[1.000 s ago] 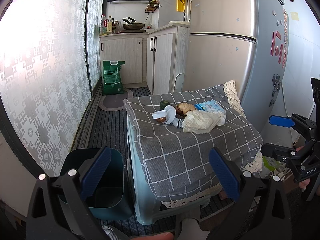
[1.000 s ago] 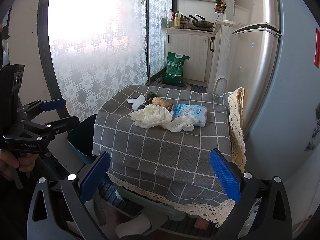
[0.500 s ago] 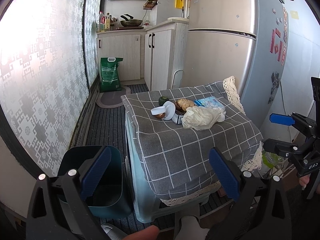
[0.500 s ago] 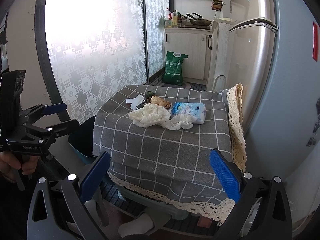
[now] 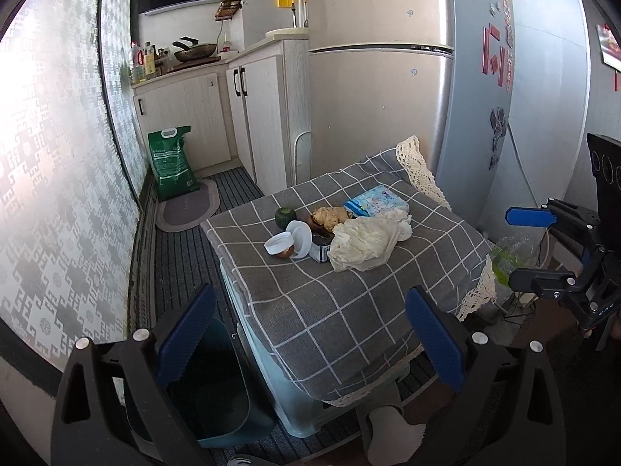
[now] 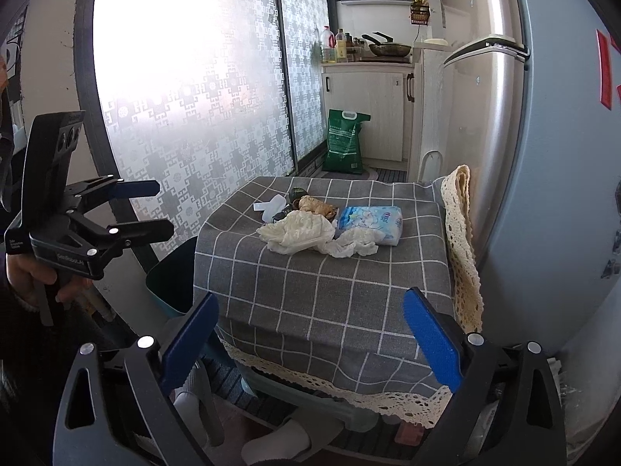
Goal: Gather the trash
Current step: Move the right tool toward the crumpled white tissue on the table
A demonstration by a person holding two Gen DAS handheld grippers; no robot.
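Small table under a grey checked cloth, lace trim at its edges, standing just beside a steel fridge. Trash sits in a cluster toward the far middle of the tabletop: crumpled bag, whitish, nearest the camera in the left view; a wadded tissue touching it on the fridge side; a blue-white tissue pack just behind that. Further back, a brownish lumpy scrap, a small dark green round item, and two white lids leaning together over something brown, too small to identify. Dark teal bin on the floor, against the table's window side, mouth open upward. Left gripper hangs short of the table's near edge, jaws spread wide, nothing between them; bin lies below its left finger. Right gripper likewise released and empty, held low before the table's front edge. Each gripper shows in the other's view, apart from all trash. Green sack stands by the far cabinets.
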